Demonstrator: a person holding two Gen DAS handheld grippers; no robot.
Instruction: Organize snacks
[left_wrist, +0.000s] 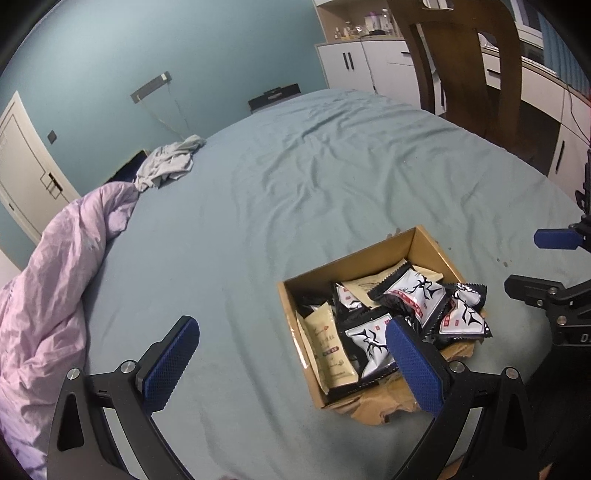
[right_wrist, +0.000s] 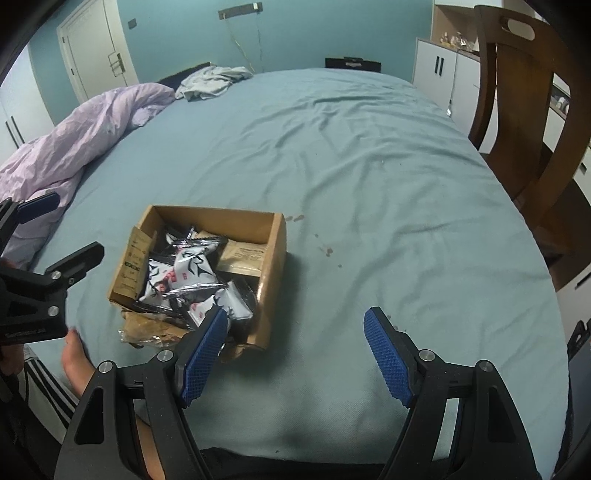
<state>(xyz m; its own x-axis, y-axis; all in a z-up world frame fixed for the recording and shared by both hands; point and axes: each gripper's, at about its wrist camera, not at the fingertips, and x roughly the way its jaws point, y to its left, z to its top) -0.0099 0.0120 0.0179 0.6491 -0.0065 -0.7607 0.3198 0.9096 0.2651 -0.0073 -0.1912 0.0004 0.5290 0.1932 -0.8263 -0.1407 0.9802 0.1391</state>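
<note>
Lying heaped in the box (left_wrist: 373, 258) on the bed (left_wrist: 280, 192), the packets (left_wrist: 413, 295) are flanked by both empty, open grippers, left gripper (left_wrist: 291, 362) and right gripper (right_wrist: 295, 354), the left judged nearer.

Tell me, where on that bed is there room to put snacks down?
The bare sheet between the cardboard box and the wooden chair is free. Also between the box and the purple blanket. Inside the box, snack packets are piled up.
</note>
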